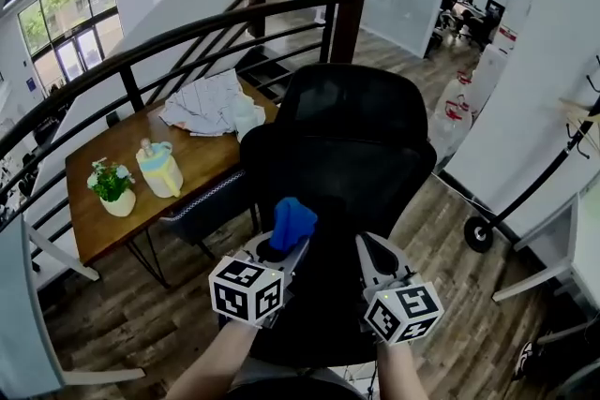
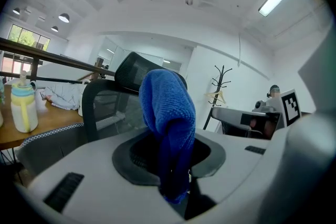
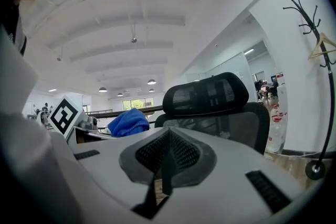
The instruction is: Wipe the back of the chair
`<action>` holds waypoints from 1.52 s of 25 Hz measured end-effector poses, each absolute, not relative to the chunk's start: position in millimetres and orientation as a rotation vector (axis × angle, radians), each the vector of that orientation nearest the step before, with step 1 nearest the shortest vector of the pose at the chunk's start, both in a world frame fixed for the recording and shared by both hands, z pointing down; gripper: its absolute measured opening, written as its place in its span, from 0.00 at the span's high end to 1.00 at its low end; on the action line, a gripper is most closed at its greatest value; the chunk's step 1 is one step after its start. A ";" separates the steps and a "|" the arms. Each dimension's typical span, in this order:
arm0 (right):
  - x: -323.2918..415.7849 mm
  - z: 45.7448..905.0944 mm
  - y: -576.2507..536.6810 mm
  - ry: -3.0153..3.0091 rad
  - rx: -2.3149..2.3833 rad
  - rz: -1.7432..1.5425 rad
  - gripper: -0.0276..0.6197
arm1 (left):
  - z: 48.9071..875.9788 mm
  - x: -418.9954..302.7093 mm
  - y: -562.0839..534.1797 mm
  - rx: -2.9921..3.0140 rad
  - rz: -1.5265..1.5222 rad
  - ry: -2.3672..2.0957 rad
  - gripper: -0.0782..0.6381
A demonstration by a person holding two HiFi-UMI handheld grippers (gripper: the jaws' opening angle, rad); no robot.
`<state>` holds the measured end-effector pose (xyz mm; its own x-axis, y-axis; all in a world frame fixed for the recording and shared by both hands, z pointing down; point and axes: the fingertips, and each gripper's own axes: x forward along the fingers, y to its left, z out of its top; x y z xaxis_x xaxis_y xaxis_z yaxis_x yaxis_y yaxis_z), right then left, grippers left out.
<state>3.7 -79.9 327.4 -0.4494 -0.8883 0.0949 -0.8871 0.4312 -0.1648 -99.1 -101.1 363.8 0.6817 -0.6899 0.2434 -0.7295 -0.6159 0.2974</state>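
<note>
Office floor (image 1: 112,333): left gripper (image 1: 281,244) fingers pinch partly hidden cloth (image 1: 292,220); right gripper (image 1: 375,248) closed.

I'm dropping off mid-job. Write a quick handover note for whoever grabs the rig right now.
Left tongs: shut on the blue cloth, which sticks up out of them.
Right tongs: shut, empty, beside the left.
Chair back: black mesh, straight ahead of both; the cloth seems just short of it.
Done: cloth gripped.
Left: press the cloth on and wipe. Whether any part is wiped yet can't be told.
</note>
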 end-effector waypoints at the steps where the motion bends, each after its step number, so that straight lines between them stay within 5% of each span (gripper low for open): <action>1: 3.1 327.0 -87.8 2.641 -1.661 -0.305 0.91 | 363.8 -99.8 -109.4 2.524 0.148 -1.104 0.73; 24: 17.2 317.6 -146.2 2.621 -1.756 -0.281 0.91 | 342.3 -82.9 -186.1 2.594 0.155 -1.024 0.73; 38: 93.5 284.4 -174.2 2.569 -1.730 -0.198 0.91 | 284.2 17.3 -220.8 2.764 0.173 -0.958 0.73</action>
